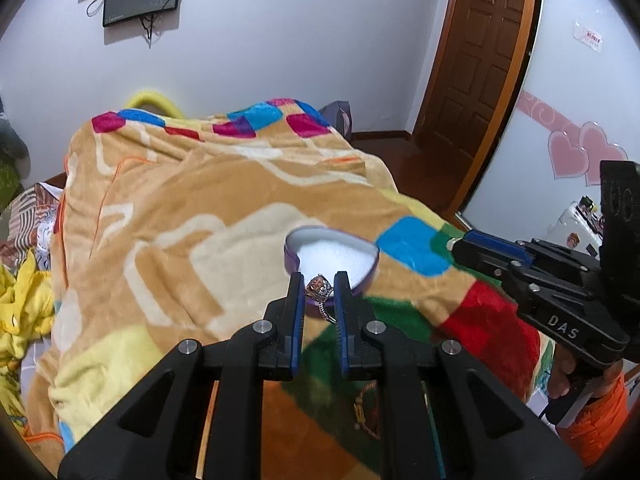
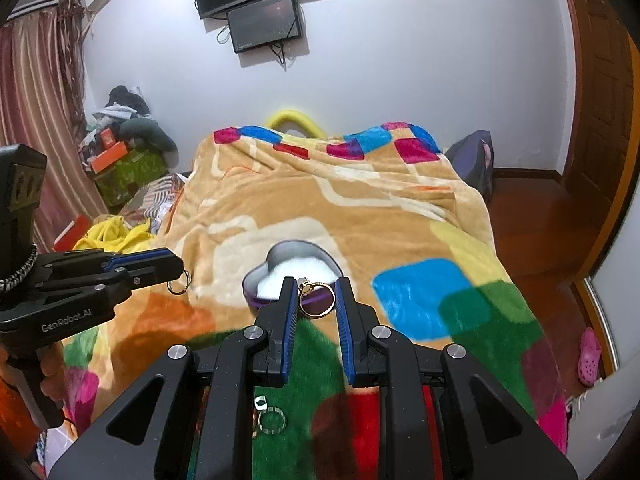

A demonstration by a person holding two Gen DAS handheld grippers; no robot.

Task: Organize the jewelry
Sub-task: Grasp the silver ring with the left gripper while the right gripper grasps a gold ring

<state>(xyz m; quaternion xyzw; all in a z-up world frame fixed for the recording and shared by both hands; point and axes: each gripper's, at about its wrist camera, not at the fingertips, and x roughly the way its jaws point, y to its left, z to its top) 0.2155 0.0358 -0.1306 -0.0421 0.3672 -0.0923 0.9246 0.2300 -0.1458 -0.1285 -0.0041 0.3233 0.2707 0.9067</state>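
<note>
Both tongs are up over the bed, and each has a ring. The left tongs (image 1: 319,280) pinch a silver ring with an orange-pink stone (image 1: 320,289): the stone sits up between the blue pads, facing away toward the box, and the band trails down and back toward the camera. In the right wrist view the same ring (image 2: 179,281) hangs as a small loop just under the tips of those tongs.

The right tongs (image 2: 318,282) grip a thin gold ring with a small pale stone (image 2: 315,298). Its hoop spans the gap from pad to pad, open face toward the camera, and the stone sits at the upper left against the left finger (image 2: 289,300).

Just beyond both sets of tips lies the purple heart-shaped box with a white foam lining (image 1: 331,255), open, resting on the fleece blanket with coloured squares (image 1: 168,208). (From the right, the heart's lobes point away toward the far wall.)

Down at the right view's lower edge, on a green patch of blanket, lie a plain silver band (image 2: 272,420) and a small silver piece (image 2: 260,403) just above it, too small to make out.
</note>
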